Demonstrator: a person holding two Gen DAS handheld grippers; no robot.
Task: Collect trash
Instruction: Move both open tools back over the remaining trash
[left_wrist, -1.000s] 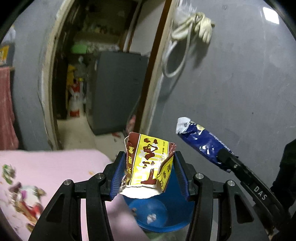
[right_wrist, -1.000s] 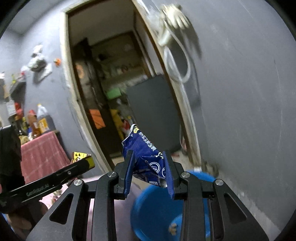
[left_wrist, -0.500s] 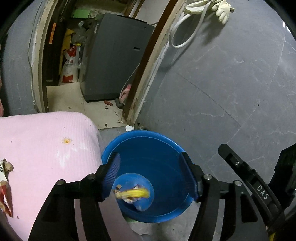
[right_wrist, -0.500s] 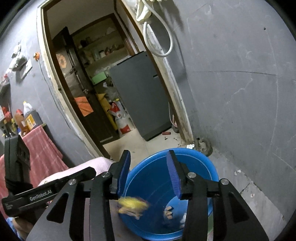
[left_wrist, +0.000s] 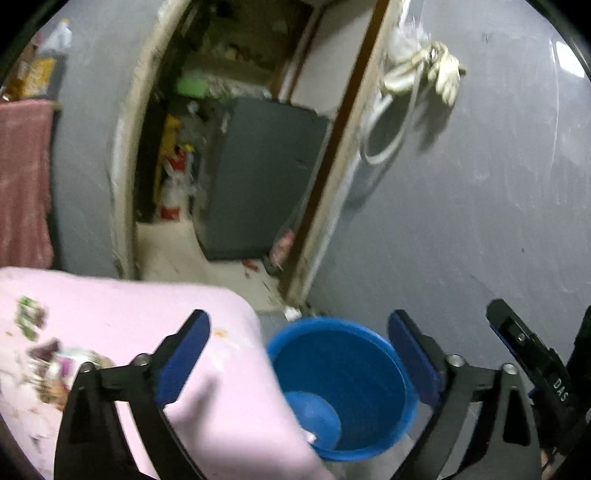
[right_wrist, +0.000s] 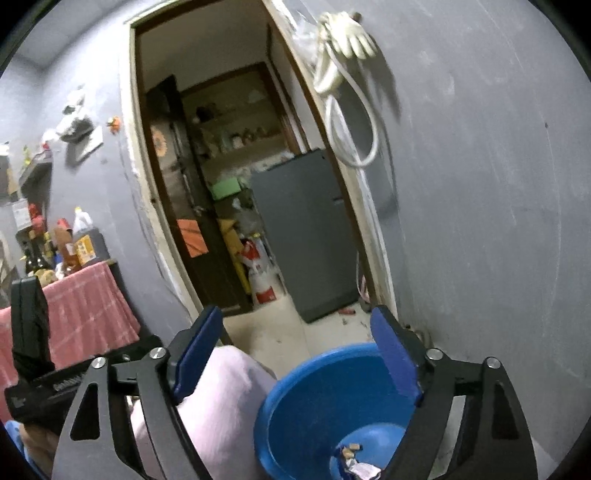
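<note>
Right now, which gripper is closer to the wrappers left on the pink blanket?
Left. The left gripper hangs over the pink blanket's edge, wrappers just beside it. The right gripper sits farther over, above the blue bucket.

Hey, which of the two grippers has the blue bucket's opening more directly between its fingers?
The left gripper: its open fingers frame most of the blue bucket. The right gripper, also open, has it off to one side.

Bucket (left_wrist: 343, 387): on floor, lower centre of frame, right of cloth-covered table (left_wrist: 122, 325). Scraps (right_wrist: 356, 465): in bucket, at bottom. Wrappers (left_wrist: 48, 354): on table, lower left. Doorway: behind table; cabinet (left_wrist: 258, 177) inside. Glove (left_wrist: 447, 74) and hose (left_wrist: 388, 129): on wall, upper right.
</note>
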